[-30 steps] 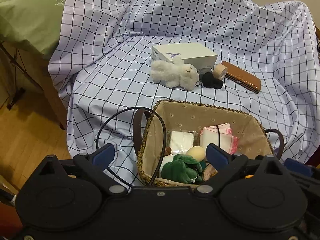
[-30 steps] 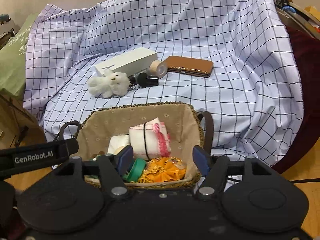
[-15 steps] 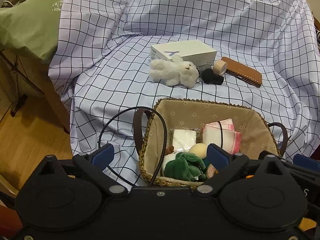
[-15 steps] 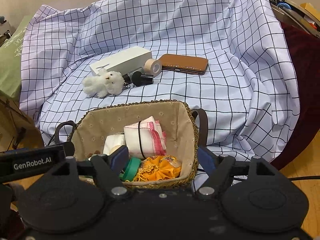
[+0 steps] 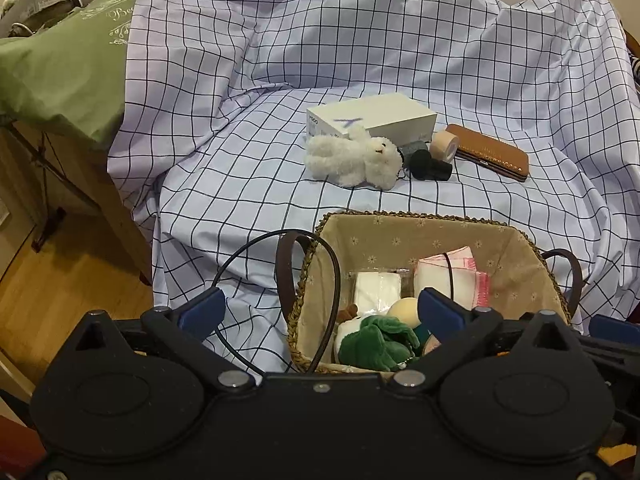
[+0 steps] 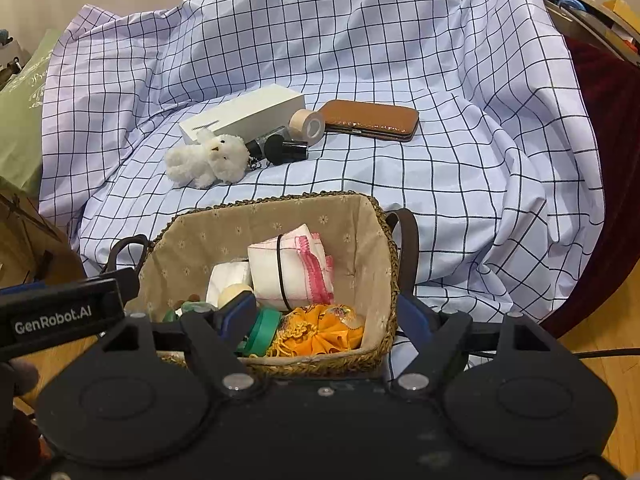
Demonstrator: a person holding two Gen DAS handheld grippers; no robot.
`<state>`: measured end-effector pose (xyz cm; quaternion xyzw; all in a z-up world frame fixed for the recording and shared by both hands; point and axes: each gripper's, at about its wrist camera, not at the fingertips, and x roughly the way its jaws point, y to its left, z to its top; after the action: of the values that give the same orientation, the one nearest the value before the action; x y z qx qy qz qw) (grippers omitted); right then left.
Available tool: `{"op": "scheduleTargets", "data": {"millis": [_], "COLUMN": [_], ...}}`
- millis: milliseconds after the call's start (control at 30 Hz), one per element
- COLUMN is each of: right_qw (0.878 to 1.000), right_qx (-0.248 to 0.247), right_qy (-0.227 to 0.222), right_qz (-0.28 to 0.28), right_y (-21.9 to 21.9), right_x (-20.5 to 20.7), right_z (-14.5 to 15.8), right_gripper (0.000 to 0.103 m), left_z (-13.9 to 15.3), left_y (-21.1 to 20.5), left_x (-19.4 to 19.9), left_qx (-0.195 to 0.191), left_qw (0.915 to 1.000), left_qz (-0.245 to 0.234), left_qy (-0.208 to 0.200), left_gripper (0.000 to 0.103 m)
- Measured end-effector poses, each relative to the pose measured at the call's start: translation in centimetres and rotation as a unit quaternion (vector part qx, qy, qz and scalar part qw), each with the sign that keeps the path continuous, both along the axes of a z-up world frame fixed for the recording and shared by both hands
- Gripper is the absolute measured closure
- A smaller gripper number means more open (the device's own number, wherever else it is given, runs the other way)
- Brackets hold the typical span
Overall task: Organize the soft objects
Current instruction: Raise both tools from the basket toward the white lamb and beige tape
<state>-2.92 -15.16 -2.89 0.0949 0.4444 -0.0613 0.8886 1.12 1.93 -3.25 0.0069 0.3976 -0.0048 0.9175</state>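
A checked sheet [image 6: 440,128] drapes the seat, and a woven basket [image 6: 380,240] sits at its front edge with folded cloths [image 6: 296,268], an orange scrunchie [image 6: 320,332] and a green plush [image 5: 376,344] inside. The left gripper [image 5: 320,308] has just been opening, wide and empty. The right gripper [image 6: 326,312] stands partly open, empty. A white teddy [image 5: 352,160] lies beyond, beside a white box [image 5: 372,120].

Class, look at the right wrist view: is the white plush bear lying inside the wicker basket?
No. The white plush bear lies on the checked cloth beyond the basket.
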Motion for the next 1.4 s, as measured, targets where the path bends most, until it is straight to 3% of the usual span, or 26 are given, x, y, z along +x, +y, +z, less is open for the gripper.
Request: {"op": "scheduleTargets", "data": {"millis": [467, 1033, 1400], "right_qw": [0.999, 0.998, 0.998], "right_qx": [-0.022, -0.024, -0.03], "right_qy": [0.006, 0.048, 0.041], "right_qz": [0.029, 0.019, 0.024], "right_y": [0.6, -0.2, -0.9], "right_x": [1.0, 5.6, 9.7], "right_z": [-0.3, -1.7, -1.9], "right_gripper": [0.026, 0.026, 0.026], "left_z": [-0.8, -2.2, -2.7], "left_y": [1.3, 1.0, 0.6], "left_x": [1.4, 5.2, 8.4], "left_qx": [-0.022, -0.02, -0.027], "left_qw": [0.9994, 0.9989, 0.9988], "left_qz": [0.016, -0.004, -0.019], "left_qy": [0.023, 0.041, 0.037], "left_gripper": [0.004, 0.004, 0.004]}}
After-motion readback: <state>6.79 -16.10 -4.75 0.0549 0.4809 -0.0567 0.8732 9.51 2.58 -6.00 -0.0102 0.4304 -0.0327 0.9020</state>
